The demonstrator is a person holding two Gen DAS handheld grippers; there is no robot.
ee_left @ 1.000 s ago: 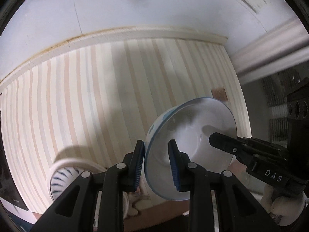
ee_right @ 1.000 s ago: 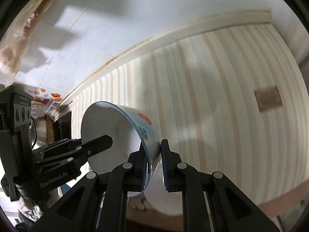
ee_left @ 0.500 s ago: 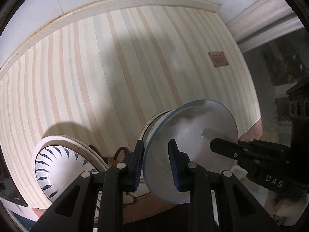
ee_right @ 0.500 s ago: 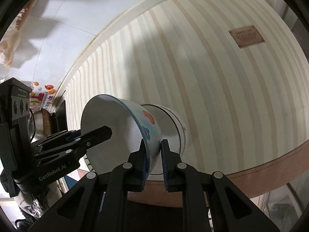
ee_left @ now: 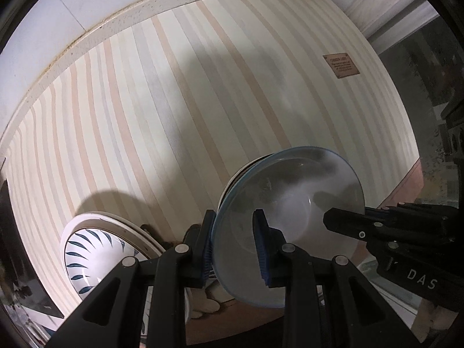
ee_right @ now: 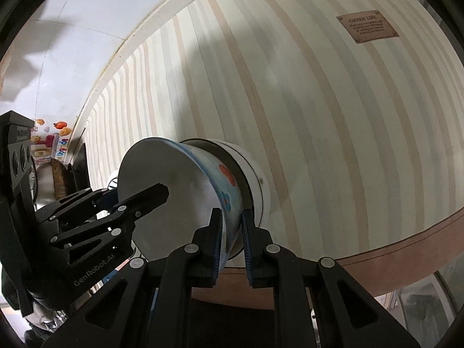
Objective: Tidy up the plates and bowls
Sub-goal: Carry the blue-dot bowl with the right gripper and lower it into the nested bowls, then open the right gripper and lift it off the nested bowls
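Reading "DAS" on the right gripper (ee_left: 345, 221), "GenRobot.AI" on the left gripper (ee_right: 139, 197), "GREEN LIFE" on the far-right brown label (ee_right: 367, 28).

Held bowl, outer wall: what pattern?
The bowl has a white wall with orange-red and blue flower-like blobs and a blue rim; shows best in the right wrist view.

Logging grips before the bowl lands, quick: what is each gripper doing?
Left gripper: shut on the flowered bowl rim.
Right gripper: shut on the same bowl's opposite rim.
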